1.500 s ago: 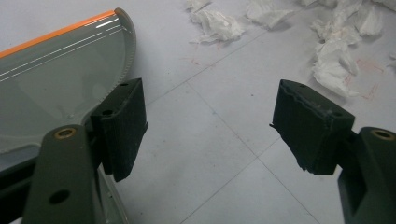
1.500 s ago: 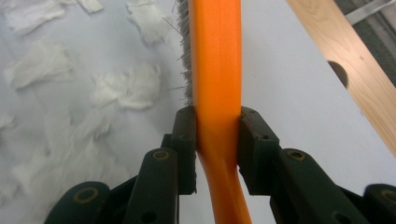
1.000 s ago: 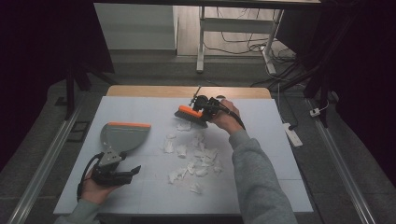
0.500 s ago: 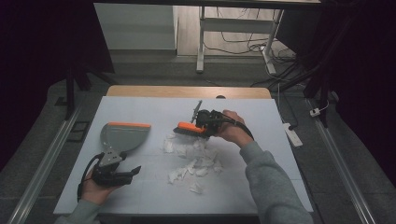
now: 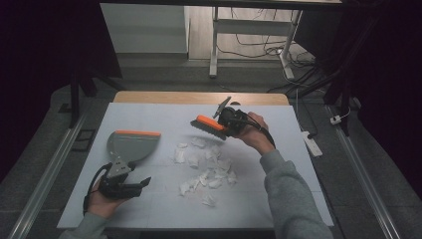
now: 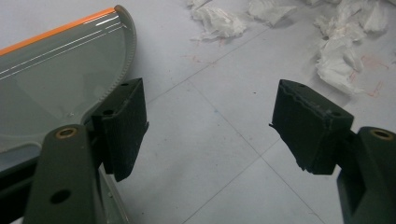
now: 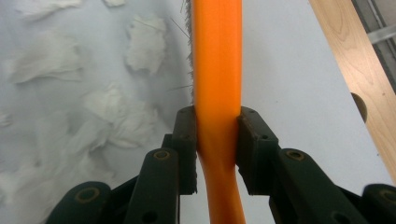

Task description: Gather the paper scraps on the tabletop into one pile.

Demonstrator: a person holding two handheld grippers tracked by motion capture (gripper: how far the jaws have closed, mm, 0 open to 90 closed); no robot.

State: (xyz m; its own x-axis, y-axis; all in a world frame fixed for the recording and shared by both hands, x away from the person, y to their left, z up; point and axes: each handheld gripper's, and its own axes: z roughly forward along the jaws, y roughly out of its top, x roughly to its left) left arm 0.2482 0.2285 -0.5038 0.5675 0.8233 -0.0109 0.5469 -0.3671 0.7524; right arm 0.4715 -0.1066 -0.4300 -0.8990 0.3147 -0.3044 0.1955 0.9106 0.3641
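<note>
My right gripper point(image 5: 226, 125) point(image 7: 217, 135) is shut on the orange handle of a hand brush point(image 5: 209, 126) point(image 7: 217, 65), held just above the far edge of a scatter of torn white paper scraps point(image 5: 209, 169) point(image 7: 107, 112). A grey dustpan with an orange lip point(image 5: 130, 145) point(image 6: 51, 79) lies flat at the left of the white board. My left gripper point(image 5: 137, 185) point(image 6: 210, 121) rests near the front left, just behind the dustpan's handle, jaws wide open with nothing between them. More scraps point(image 6: 336, 51) lie ahead of it to the right.
The white board point(image 5: 298, 164) covers a wooden table point(image 5: 199, 97) whose far strip shows bare. Metal rails point(image 5: 45, 179) run along both sides of the table. A power strip point(image 5: 311, 142) lies off the right edge.
The right hand has carried the brush from the far middle of the board toward the near side and lowered it to the far edge of the scraps. The left gripper stayed put.
</note>
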